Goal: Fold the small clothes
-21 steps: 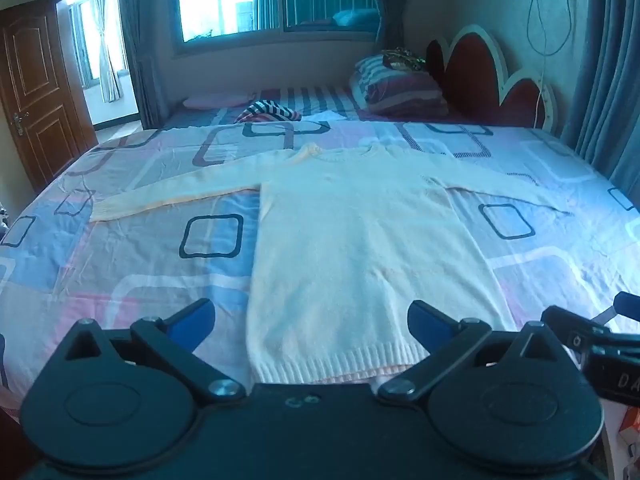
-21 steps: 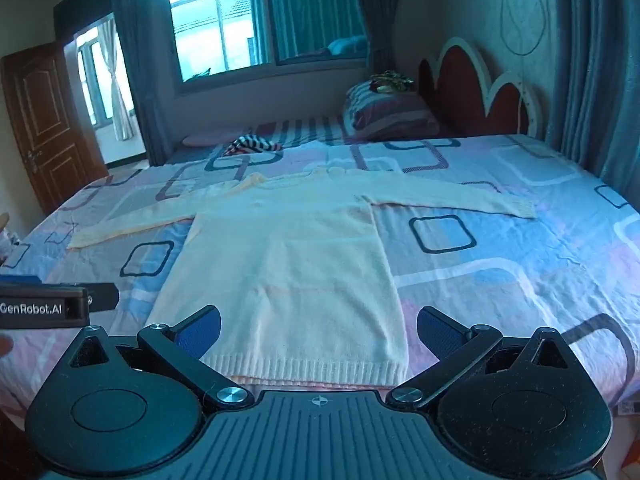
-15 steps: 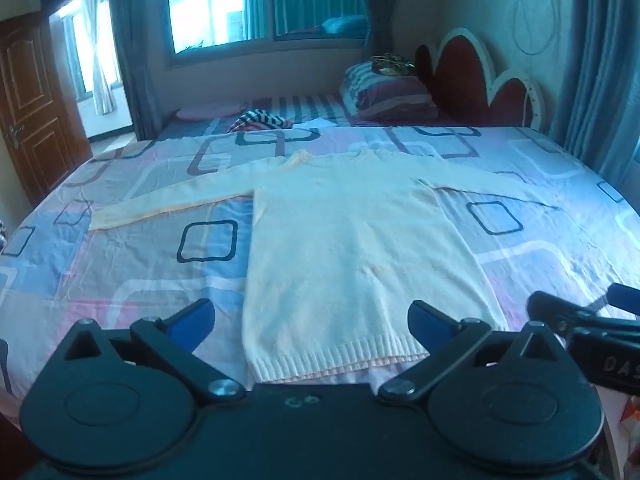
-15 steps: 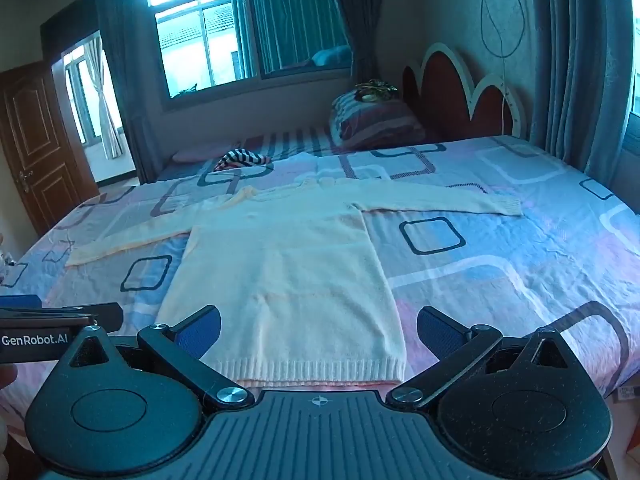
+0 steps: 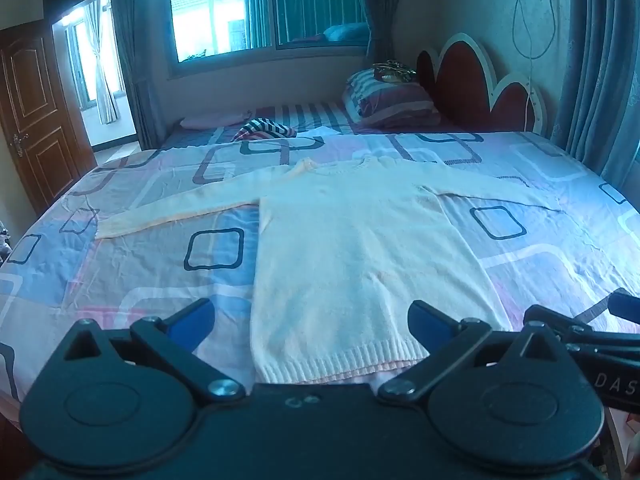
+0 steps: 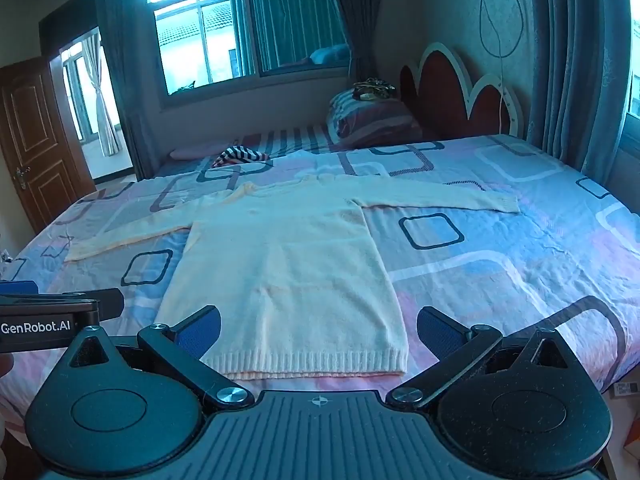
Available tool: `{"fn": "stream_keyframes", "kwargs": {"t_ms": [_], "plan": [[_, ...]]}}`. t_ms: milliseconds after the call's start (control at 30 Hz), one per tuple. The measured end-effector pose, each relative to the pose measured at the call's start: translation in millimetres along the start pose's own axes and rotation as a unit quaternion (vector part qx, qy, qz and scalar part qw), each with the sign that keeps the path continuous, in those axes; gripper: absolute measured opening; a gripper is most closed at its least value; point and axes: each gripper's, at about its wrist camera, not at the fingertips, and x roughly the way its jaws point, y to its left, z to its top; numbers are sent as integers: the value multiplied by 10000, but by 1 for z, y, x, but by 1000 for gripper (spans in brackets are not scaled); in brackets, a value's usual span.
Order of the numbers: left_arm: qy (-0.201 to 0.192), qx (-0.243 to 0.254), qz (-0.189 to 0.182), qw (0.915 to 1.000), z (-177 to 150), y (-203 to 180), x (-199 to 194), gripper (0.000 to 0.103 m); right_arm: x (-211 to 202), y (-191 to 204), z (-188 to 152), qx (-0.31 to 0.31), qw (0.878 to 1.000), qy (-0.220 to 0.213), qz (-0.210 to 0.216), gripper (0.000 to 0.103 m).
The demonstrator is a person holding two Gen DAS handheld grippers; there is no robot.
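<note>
Hovering at the near edge of the bed, my left gripper and right gripper both gape wide and empty above the hem of a cream sweater lying flat, sleeves spread.

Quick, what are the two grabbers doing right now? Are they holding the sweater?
Left gripper: open, holding nothing, above the sweater hem.
Right gripper: open, holding nothing, also over the hem.

Patterned bedspread; striped pillow by red headboard; striped cloth; wooden door.
</note>
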Motion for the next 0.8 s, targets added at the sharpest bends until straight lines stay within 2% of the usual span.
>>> {"fn": "stream_keyframes", "kwargs": {"t_ms": [800], "plan": [[77, -16, -12, 10000, 0, -1, 5, 102, 3, 0, 0, 38, 9999, 116, -70, 103]]}}
